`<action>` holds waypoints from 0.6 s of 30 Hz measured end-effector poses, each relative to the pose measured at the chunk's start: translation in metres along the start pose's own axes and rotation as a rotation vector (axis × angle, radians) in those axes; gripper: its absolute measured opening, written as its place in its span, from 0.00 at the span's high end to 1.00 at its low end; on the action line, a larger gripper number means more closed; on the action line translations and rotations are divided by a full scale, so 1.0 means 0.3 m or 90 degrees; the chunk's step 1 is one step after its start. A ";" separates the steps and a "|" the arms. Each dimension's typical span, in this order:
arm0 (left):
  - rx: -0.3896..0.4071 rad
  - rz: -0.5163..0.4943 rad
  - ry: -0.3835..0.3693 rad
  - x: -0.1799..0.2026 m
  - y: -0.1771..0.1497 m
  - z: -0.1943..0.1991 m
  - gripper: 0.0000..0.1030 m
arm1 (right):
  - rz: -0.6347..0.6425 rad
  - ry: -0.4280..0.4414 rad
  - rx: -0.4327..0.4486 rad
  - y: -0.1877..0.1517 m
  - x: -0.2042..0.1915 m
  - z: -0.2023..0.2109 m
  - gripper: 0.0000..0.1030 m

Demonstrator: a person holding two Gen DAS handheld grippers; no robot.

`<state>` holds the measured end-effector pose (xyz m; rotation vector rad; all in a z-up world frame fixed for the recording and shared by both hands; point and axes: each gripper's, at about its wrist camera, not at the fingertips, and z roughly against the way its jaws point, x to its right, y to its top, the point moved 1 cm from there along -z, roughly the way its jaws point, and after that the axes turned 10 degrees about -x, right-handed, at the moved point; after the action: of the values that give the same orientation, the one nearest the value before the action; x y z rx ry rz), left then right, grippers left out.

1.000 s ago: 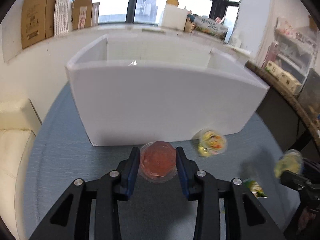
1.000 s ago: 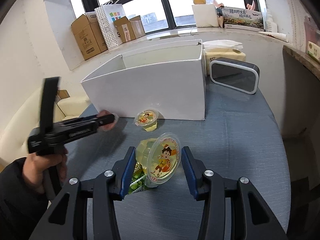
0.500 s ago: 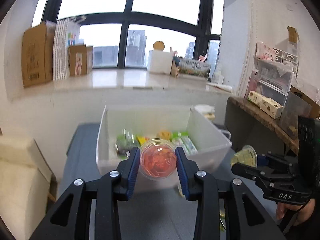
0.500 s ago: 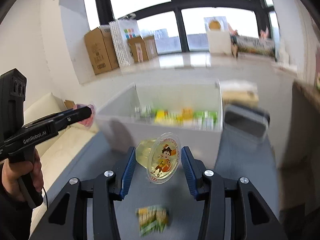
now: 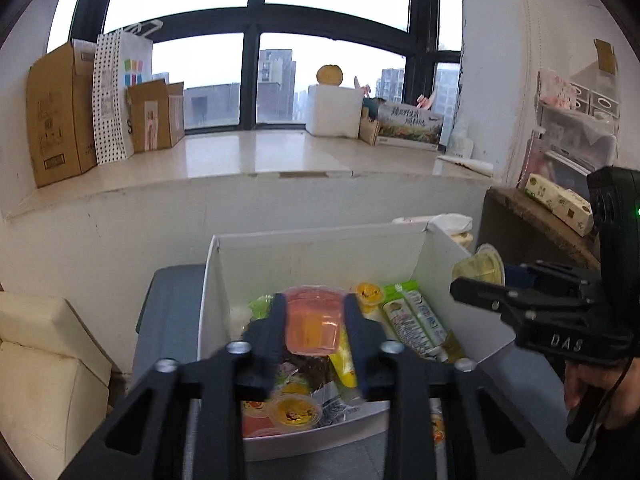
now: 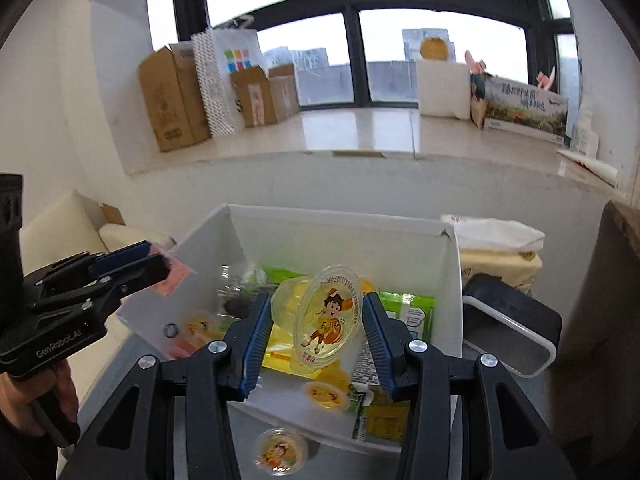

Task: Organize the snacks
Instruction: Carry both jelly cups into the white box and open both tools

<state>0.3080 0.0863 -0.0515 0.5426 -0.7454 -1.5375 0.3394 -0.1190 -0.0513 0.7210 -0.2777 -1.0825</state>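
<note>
My left gripper [image 5: 314,322] is shut on a pink jelly cup [image 5: 314,326], held above the open white box [image 5: 320,246]. My right gripper [image 6: 316,322] is shut on a yellow jelly cup [image 6: 324,320] with a cartoon lid, tilted, over the same white box [image 6: 340,234]. The box holds several snack packs and jelly cups. In the left wrist view the right gripper [image 5: 476,280] comes in from the right with its yellow cup [image 5: 480,270] by the box's right wall. In the right wrist view the left gripper [image 6: 160,266] sits at the box's left wall with the pink cup [image 6: 172,280].
One yellow jelly cup [image 6: 282,450] lies on the grey table in front of the box. A black, white-rimmed case [image 6: 512,324] and a tissue pack [image 6: 500,264] stand right of the box. A cream sofa [image 5: 48,364] is at the left; cardboard boxes [image 5: 60,116] line the windowsill.
Both grippers rose from the tabletop with their cups and moved forward over the box. Its contents have come into view. One jelly cup stayed on the table.
</note>
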 end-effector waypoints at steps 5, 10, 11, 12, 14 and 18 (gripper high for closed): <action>-0.010 0.013 0.015 -0.012 -0.011 -0.023 0.61 | -0.015 -0.002 -0.013 -0.003 0.034 -0.041 0.31; 0.016 0.019 0.023 -0.011 -0.035 0.012 0.09 | -0.035 -0.015 -0.019 -0.014 0.054 -0.048 0.08; 0.015 0.012 0.032 -0.004 -0.038 0.018 0.07 | -0.037 -0.018 -0.022 -0.017 0.055 -0.047 0.08; 0.013 0.008 0.033 -0.001 -0.039 0.021 0.07 | -0.036 -0.019 -0.022 -0.020 0.055 -0.043 0.08; 0.011 0.002 0.032 0.007 -0.046 0.031 0.02 | -0.032 -0.018 -0.019 -0.030 0.051 -0.031 0.08; 0.001 0.003 0.035 0.017 -0.059 0.047 0.00 | -0.023 -0.014 -0.001 -0.058 0.036 0.012 0.08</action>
<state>0.2851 0.0835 -0.0542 0.5810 -0.7048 -1.5122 0.3301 -0.1346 -0.0614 0.7160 -0.2831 -1.1258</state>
